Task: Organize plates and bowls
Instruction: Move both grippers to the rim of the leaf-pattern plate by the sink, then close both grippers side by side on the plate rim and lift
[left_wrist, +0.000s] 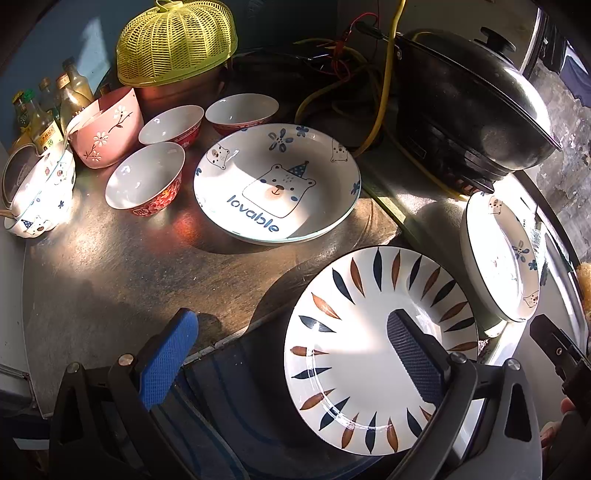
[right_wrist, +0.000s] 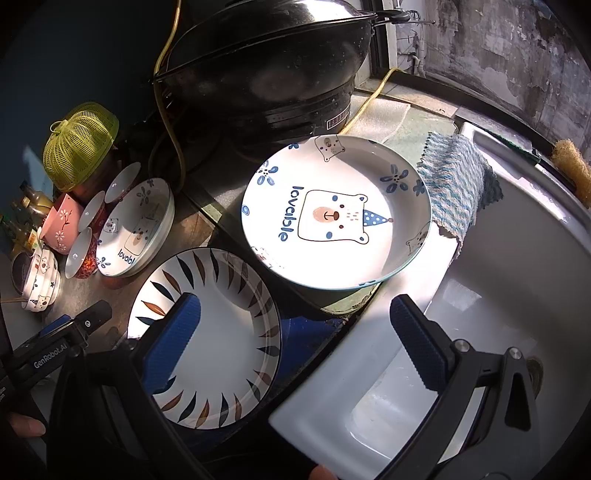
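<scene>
Your sorting is only partly done. Ahead and to the left of your left tongs (left_wrist: 291, 354) the three red bowls (left_wrist: 146, 181) sit grouped but unstacked, with a pink bowl (left_wrist: 107, 127) and a bear bowl (left_wrist: 40, 199) beyond them. One bear plate (left_wrist: 277, 181) rests straight ahead of those tongs; it looks like two stacked, though I cannot tell for sure. The leaf plate (left_wrist: 369, 350) lies loose, directly under the right-hand finger (left_wrist: 413, 354) of your left tongs. A second bear plate (right_wrist: 336, 210) sits apart, just ahead of your right tongs (right_wrist: 295, 350), beside the sink (right_wrist: 517, 258). Those plates probably still need gathering.

Both tongs are spread wide and carry nothing. Your left ones hover low over the leaf plate's edge; your right ones hang between the leaf plate and the sink, aimed at the near bear plate.
</scene>
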